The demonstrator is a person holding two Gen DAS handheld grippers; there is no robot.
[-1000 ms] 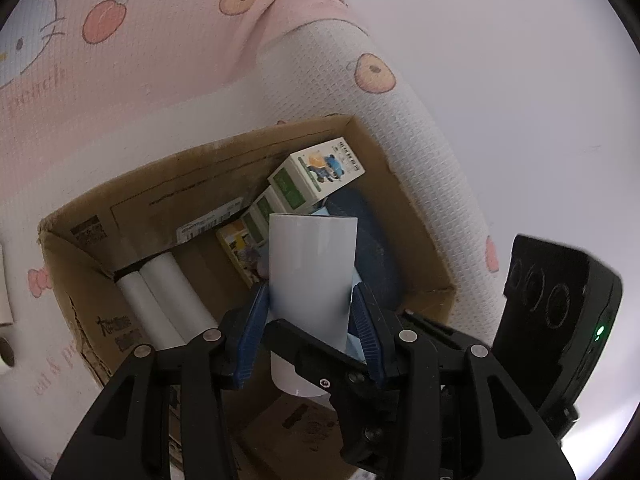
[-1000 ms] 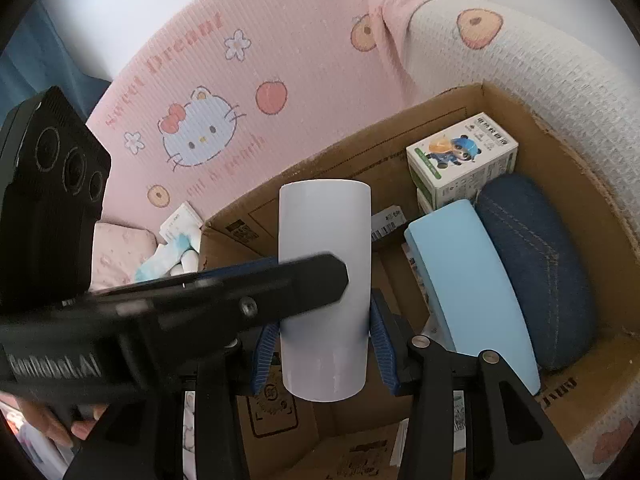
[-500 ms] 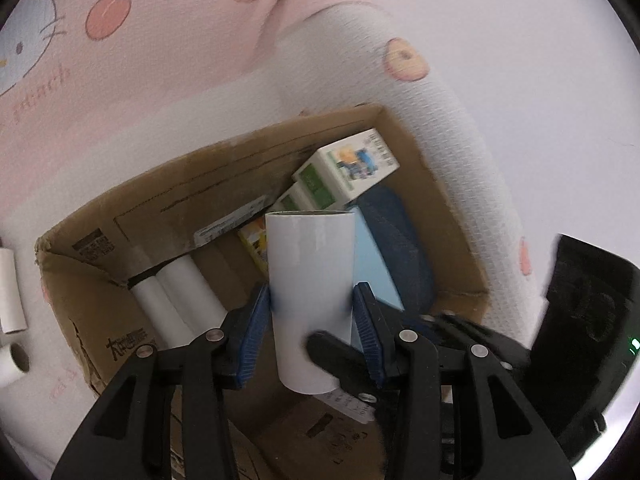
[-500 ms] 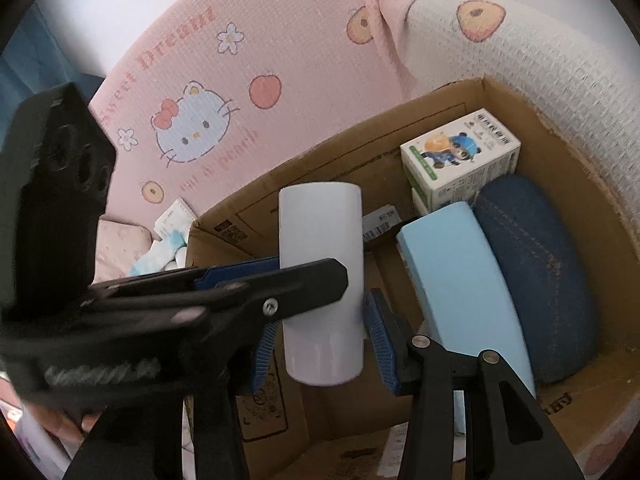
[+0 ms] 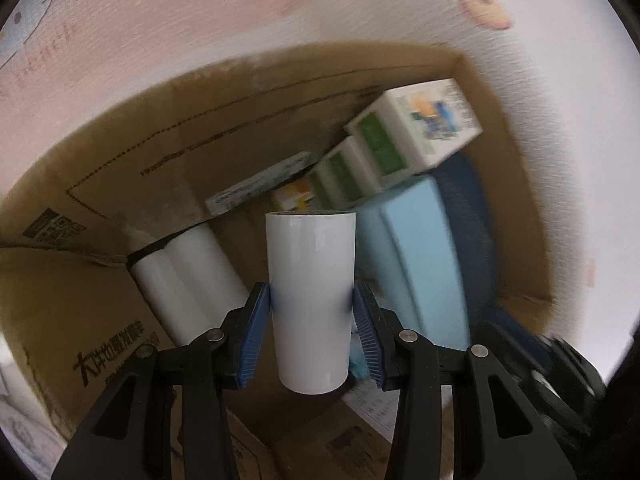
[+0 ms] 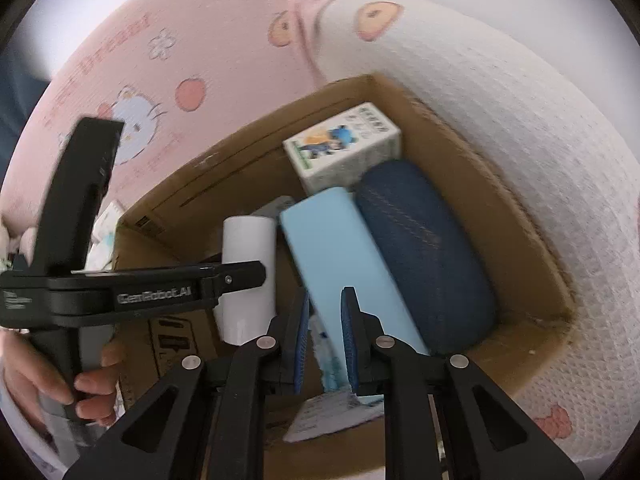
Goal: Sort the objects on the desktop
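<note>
1. Since a second ago: right gripper let go of the white cylindrical tumbler and pulled aside; its jaws are now clenched together with nothing between them.
2. Setting: open brown cardboard box on pink cartoon-print quilted bedding.
3. Left gripper grasps the tumbler upright between its blue pads, over the box interior.
4. Box holds a light-blue case, a navy case and small cartons.

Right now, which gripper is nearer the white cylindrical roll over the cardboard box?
Left. The left gripper clamps the white cylindrical roll between its fingers; the right gripper, shut and empty, sits beside it, apart.
</note>
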